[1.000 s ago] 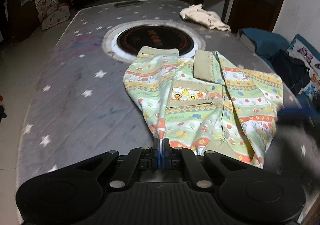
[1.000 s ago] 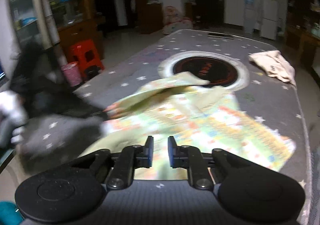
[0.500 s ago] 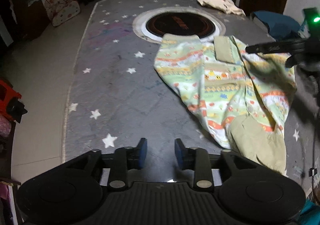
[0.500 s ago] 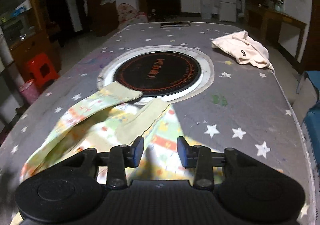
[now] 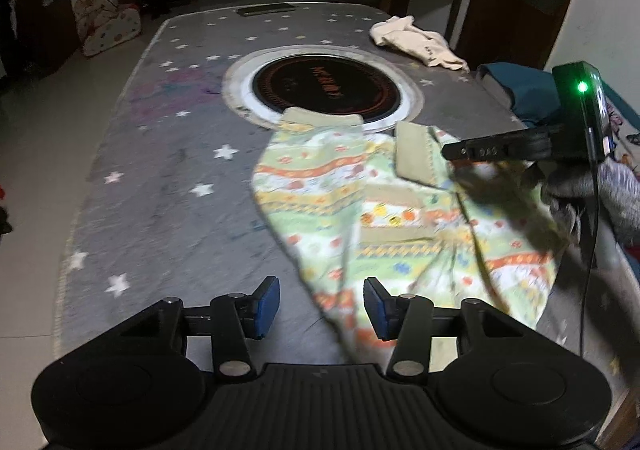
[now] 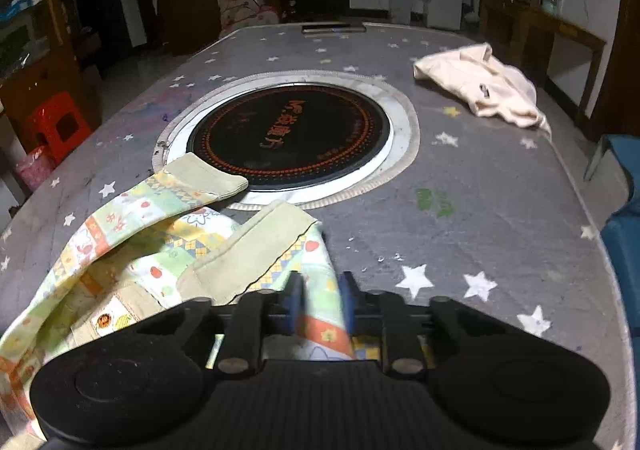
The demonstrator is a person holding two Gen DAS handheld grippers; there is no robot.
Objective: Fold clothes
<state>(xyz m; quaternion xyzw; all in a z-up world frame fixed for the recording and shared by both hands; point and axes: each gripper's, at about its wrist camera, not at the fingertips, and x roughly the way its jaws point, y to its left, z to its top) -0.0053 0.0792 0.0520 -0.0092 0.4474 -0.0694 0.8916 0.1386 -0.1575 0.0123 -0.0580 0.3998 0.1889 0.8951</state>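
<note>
1. Since a second ago your left gripper (image 5: 319, 306) has let go of the patterned children's jacket (image 5: 384, 218): it was pinching the hem then, and its jaws have just been opening, so the blue pads now stand spread with grey cloth and only the jacket's hem edge showing between them, nothing pressed.
2. Your right gripper (image 6: 319, 300) has swung from the near side of the jacket over to its right edge, and its jaws have just been closing. The pads look blurred, but they sit on either side of a fold of the jacket (image 6: 168, 250) and pinch it.
3. In the left wrist view the jacket lies mostly flat at 3 o'clock from the centre, with both khaki cuffs pointing toward 12 o'clock. The left cuff (image 5: 324, 118) overlaps the rim of the round black hotplate (image 5: 320, 86).
4. The right cuff (image 5: 416, 152) lies folded over the jacket body, just beside the right gripper's arm (image 5: 500, 150), which reaches in from 3 o'clock with a green light on.
5. The star-printed grey tablecloth (image 5: 160, 186) covers the whole table.
6. A crumpled cream garment (image 6: 484, 86) lies well apart at 1 o'clock, near the far right edge of the table.
</note>
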